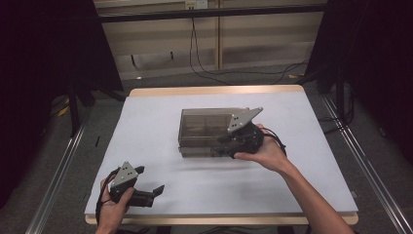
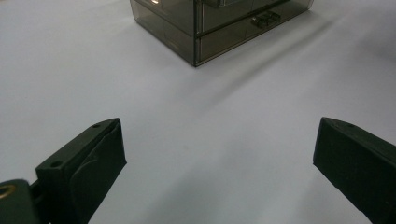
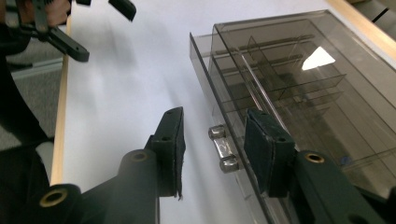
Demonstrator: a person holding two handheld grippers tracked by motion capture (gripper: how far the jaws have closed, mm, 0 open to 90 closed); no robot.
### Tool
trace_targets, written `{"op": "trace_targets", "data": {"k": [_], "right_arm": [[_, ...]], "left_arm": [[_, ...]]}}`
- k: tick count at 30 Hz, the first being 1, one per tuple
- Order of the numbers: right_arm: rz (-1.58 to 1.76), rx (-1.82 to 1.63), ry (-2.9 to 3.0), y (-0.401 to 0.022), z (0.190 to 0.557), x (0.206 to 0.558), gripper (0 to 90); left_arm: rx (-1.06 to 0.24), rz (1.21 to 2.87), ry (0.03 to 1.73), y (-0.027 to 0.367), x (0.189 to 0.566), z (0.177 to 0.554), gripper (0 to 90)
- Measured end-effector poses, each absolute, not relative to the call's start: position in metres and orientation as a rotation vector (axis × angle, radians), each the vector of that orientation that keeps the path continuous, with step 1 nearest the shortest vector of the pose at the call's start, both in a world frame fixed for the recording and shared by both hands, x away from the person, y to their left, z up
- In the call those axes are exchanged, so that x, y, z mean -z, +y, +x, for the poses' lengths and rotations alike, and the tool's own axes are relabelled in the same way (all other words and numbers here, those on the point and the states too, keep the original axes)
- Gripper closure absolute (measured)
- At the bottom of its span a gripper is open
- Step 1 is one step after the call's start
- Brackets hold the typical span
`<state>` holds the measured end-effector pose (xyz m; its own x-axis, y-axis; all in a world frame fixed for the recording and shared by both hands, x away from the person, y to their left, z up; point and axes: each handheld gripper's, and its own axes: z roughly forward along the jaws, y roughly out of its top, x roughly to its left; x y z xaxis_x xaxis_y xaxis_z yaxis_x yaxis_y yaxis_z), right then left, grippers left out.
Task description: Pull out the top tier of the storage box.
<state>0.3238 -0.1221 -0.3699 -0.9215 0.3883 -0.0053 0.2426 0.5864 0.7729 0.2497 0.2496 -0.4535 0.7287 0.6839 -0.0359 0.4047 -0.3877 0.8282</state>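
Note:
A smoked see-through drawer box (image 1: 204, 129) stands in the middle of the white tabletop (image 1: 156, 117). My right gripper (image 1: 229, 146) is at the box's front right, tilted over it. In the right gripper view the box (image 3: 299, 84) shows inner dividers, and its small metal drawer handle (image 3: 223, 149) lies between the jaws of my right gripper (image 3: 215, 119); the pads stand apart and clear of it. My left gripper (image 1: 151, 179) rests near the table's front left, open wide with nothing in it. It (image 2: 218, 126) looks toward the box (image 2: 205, 23) farther off.
The table's wooden edge (image 1: 214, 90) borders the far side. Cables (image 1: 204, 68) trail over the floor behind. Metal rails (image 1: 58, 170) run along the floor at both sides. Bare white surface lies between the left gripper and the box.

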Motion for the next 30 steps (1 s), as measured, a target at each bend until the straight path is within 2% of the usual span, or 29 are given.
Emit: {"op": "trace_targets", "data": {"k": [7,15,30], "right_arm": [[0.494,-1.197,2.675,-0.116,0.338,0.370,62.2],[0.506,-1.134,2.783,-0.111,0.354,0.374,59.7],[0.446,-0.991,2.917,-0.099,0.361,0.393,61.2]], "left_arm": [[-0.392,2.028,0.821,0.250,0.453,0.250,2.3],[-0.390,2.028,0.821,0.250,0.453,0.250,2.3],[-0.389,2.037,0.815,0.250,0.453,0.250,2.4]]}}
